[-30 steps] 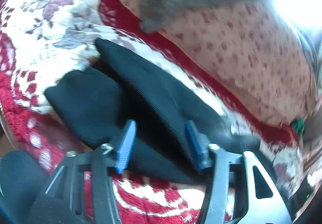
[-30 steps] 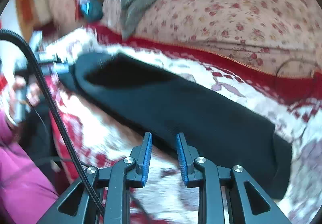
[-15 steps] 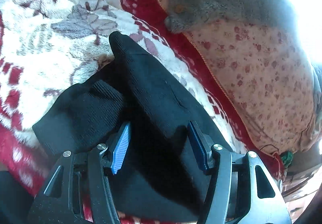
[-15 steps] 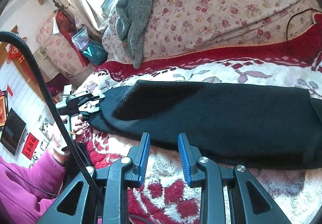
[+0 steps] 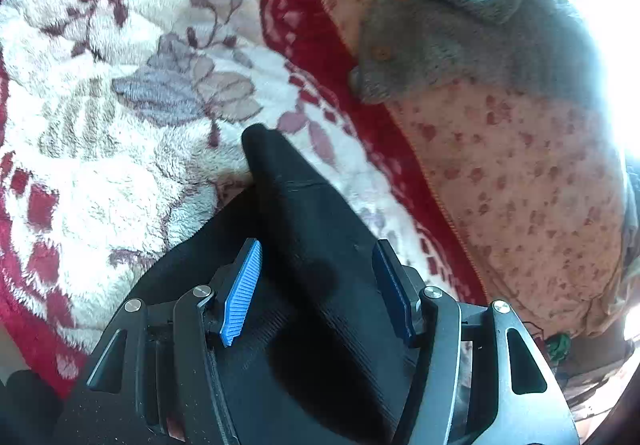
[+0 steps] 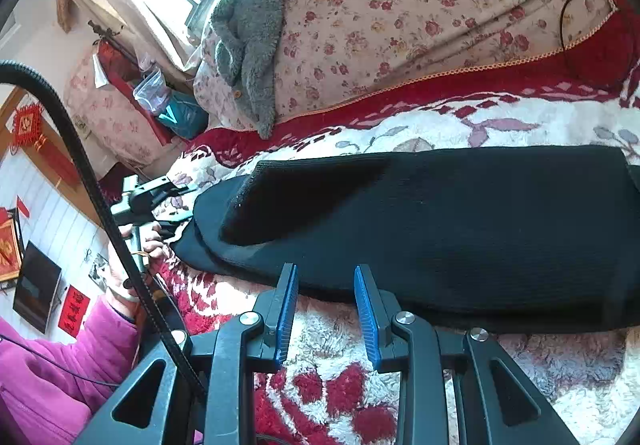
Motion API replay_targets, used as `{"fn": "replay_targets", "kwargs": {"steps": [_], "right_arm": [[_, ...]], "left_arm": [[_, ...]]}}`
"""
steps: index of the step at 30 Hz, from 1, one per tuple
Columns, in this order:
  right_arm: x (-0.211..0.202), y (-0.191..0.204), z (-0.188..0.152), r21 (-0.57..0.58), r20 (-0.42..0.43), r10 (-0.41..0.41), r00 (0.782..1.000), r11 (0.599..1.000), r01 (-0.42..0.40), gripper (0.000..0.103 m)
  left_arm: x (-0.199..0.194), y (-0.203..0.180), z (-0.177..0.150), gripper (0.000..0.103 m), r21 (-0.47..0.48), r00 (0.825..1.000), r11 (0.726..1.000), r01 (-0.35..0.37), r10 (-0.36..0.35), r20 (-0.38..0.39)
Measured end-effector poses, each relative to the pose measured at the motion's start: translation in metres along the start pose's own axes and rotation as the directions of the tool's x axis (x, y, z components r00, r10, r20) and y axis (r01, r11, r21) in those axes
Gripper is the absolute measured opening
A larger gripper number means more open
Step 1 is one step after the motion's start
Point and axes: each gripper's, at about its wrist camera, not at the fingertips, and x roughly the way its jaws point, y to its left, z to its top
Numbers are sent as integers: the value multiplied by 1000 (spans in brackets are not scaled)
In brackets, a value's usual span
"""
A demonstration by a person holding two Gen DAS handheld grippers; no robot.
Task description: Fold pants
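Note:
The black ribbed pants point(image 6: 460, 229) lie lengthwise across the fleece blanket, folded so one leg lies over the other. In the left wrist view the pants point(image 5: 320, 237) run between my left gripper's fingers; the left gripper point(image 5: 318, 265) is open around a raised fold at the pants' end. It shows in the right wrist view point(image 6: 176, 201) at the pants' left end. My right gripper point(image 6: 326, 279) is open and empty, just at the near edge of the pants.
A white and red floral fleece blanket point(image 6: 460, 125) covers the bed. A flowered quilt point(image 6: 400, 5) is piled behind, with a grey fleece garment point(image 6: 248, 25) draped on it. A black cable point(image 6: 568, 25) lies at the far right. A pink sleeve point(image 6: 60, 365) is at the left.
The left gripper has moved forward over the pants' end, so the fabric now sits between its fingers. The right gripper has drawn back slightly, staying open at the pants' near edge.

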Motion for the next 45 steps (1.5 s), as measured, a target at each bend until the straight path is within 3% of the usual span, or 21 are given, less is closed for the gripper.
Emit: {"fn": "replay_targets", "kwargs": {"steps": [4, 6, 7, 10, 15, 21, 25, 29, 30, 32, 38, 42, 45], "right_arm": [[2, 1, 0, -8, -11, 3, 1000, 1000, -3, 27], [3, 1, 0, -6, -18, 3, 1000, 1000, -4, 27], [4, 2, 1, -4, -18, 4, 1000, 1000, -4, 27], [5, 2, 1, 6, -18, 8, 1000, 1000, -8, 27], [8, 7, 2, -8, -26, 20, 999, 1000, -21, 27], [1, 9, -1, -22, -12, 25, 1000, 999, -25, 27], [-12, 1, -6, 11, 13, -1, 1000, 1000, 1, 27], [-32, -17, -17, 92, 44, -68, 997, 994, 64, 29], [-40, -26, -21, 134, 53, -90, 995, 988, 82, 34], [-52, -38, -27, 190, 61, -127, 990, 975, 113, 40], [-88, -77, -35, 330, 116, -249, 962, 923, 199, 40], [-98, -95, -28, 388, 156, -267, 951, 902, 190, 40], [-96, -103, -20, 411, 158, -242, 957, 898, 159, 40]], "left_arm": [[16, -1, 4, 56, -5, 999, 999, -33, 33, -12], [16, -9, 5, 36, 35, 999, 999, -29, 28, 15], [16, -17, 6, 15, 78, 998, 996, -51, 48, 29], [8, -40, 6, 5, 171, 996, 984, -43, 30, 79], [-31, -61, 12, 5, 181, 989, 983, 41, -66, 131], [-77, -30, -10, 5, 126, 988, 989, 78, -94, 127], [-81, 1, -30, 5, 90, 992, 995, 31, -42, 121], [-51, 32, -52, 5, 44, 997, 997, -60, 58, 41], [-46, 36, -56, 5, 45, 997, 997, -68, 67, 32], [-43, 37, -62, 5, 54, 996, 995, -79, 76, 50], [-43, 23, -63, 5, 80, 992, 991, -111, 105, 71], [-41, 22, -63, 5, 86, 991, 989, -122, 116, 72], [-39, 24, -63, 5, 92, 990, 987, -132, 126, 67]]}}
